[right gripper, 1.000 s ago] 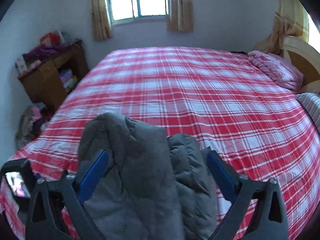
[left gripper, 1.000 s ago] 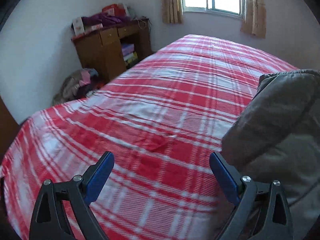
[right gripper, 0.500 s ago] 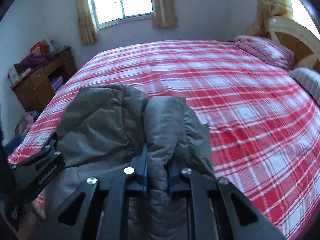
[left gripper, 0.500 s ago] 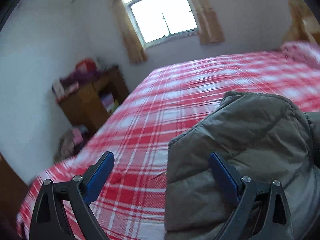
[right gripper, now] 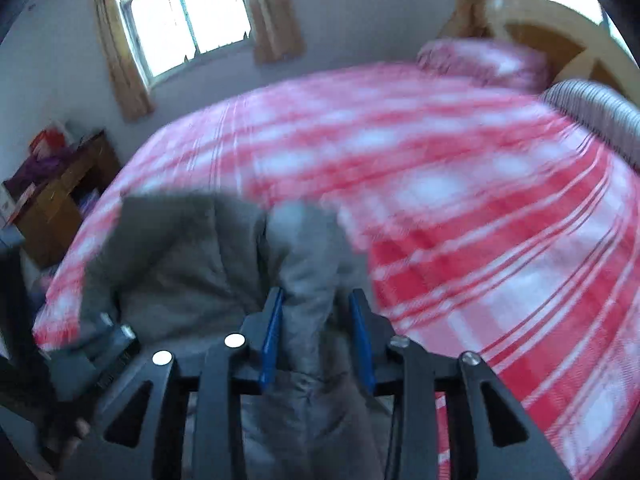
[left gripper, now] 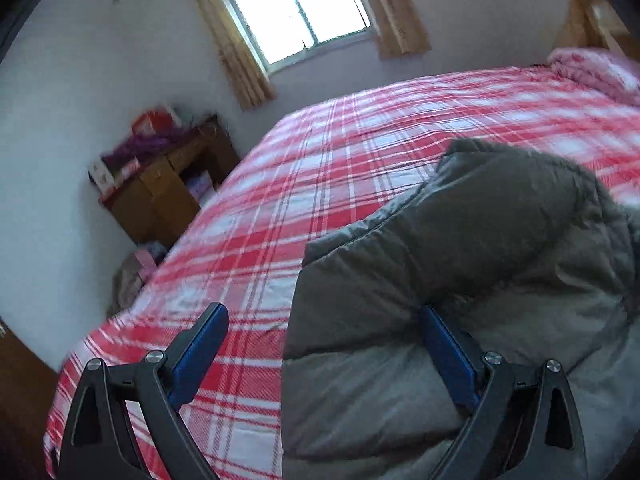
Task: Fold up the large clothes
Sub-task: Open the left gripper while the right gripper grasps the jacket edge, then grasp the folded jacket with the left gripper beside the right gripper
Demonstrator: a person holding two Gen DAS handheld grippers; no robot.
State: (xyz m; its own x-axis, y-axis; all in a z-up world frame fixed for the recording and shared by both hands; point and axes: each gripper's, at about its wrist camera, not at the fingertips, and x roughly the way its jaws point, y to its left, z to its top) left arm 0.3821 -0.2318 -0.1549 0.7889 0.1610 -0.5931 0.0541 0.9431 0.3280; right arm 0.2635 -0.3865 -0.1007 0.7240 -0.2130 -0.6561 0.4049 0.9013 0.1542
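Note:
A grey padded jacket point(left gripper: 460, 280) lies bunched on the near part of a red and white plaid bed point(left gripper: 340, 168). My left gripper point(left gripper: 324, 356) is open; its right finger rests against the jacket's left edge and its left finger is over the bedspread. In the right wrist view, my right gripper point(right gripper: 316, 340) is shut on a thick fold of the jacket point(right gripper: 188, 280), with the blue pads pressing the padding on both sides. That view is blurred.
A wooden desk point(left gripper: 160, 192) with clutter stands against the far left wall, with a heap of clothes point(left gripper: 128, 276) on the floor beside it. A window with curtains point(left gripper: 296, 12) is behind the bed. Pillows point(right gripper: 480, 60) and a headboard point(right gripper: 560, 28) are at the far right.
The right gripper stays closed on the jacket fold, its fingers now a little wider apart, and has swung, blurring its view. The left gripper has moved in so the jacket's edge lies between its open fingers.

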